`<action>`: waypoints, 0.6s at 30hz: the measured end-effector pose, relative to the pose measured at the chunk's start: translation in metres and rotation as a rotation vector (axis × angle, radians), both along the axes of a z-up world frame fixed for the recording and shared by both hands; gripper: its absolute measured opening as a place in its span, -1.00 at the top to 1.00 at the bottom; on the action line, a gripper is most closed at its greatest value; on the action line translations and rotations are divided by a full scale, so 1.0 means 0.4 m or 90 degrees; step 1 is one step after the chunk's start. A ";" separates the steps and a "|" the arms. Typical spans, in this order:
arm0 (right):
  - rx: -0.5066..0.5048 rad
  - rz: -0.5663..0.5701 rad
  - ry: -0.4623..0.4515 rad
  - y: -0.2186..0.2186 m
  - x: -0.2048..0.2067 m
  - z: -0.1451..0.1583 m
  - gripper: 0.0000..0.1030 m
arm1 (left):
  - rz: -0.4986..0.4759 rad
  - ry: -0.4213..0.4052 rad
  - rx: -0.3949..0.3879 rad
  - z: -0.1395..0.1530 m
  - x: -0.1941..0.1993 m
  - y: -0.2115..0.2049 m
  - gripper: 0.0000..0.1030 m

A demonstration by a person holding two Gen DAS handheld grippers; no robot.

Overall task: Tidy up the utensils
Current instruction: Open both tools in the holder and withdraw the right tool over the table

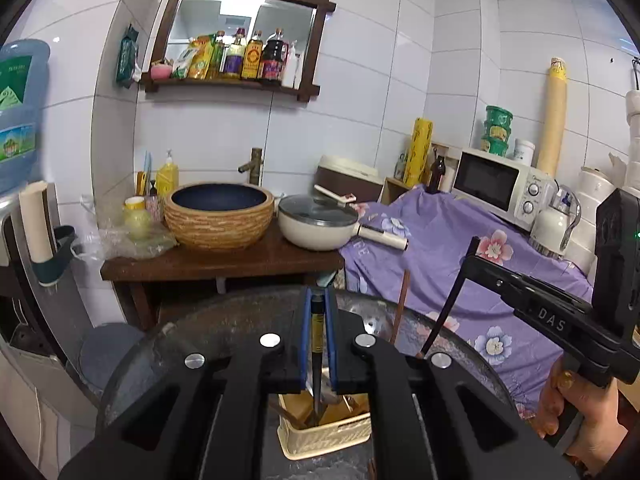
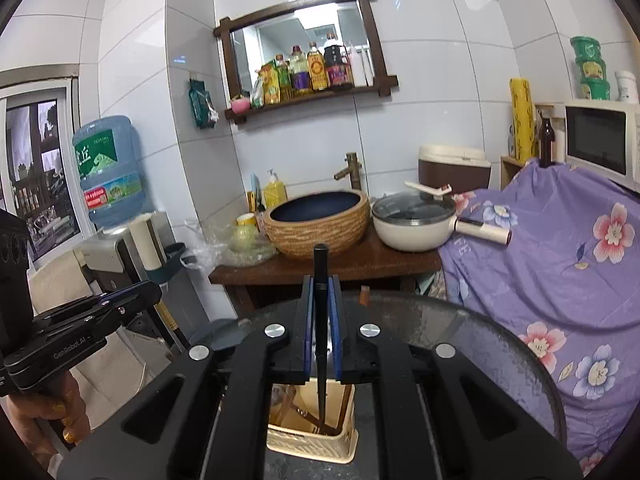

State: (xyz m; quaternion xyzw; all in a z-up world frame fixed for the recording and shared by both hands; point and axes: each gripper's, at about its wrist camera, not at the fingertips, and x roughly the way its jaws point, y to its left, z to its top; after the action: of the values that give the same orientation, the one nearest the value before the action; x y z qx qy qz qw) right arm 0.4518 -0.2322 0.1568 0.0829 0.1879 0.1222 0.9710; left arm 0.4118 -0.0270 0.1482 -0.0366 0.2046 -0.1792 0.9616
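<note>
A cream utensil basket stands on a round dark glass table right under both grippers; it also shows in the right wrist view. My left gripper is shut on a dark chopstick with a yellow band, its tip down in the basket. My right gripper is shut on a black chopstick that also reaches into the basket. From the left wrist view the right gripper's fingers hold that black stick. A brown chopstick stands in the basket too.
Behind the table is a wooden stand with a woven basin and a lidded white pan. A purple flowered cloth covers a counter with a microwave at right. A water dispenser stands at left.
</note>
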 end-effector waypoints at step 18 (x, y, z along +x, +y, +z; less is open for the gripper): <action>-0.022 0.017 0.082 0.013 0.002 -0.186 -0.07 | 0.003 0.039 0.017 -0.149 -0.026 -0.013 -0.03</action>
State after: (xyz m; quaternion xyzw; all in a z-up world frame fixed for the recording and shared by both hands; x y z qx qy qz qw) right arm 0.4526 -0.2269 0.0825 0.0716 0.2532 0.1264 0.9564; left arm 0.4014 -0.0320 0.0887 -0.0297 0.2361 -0.1731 0.9557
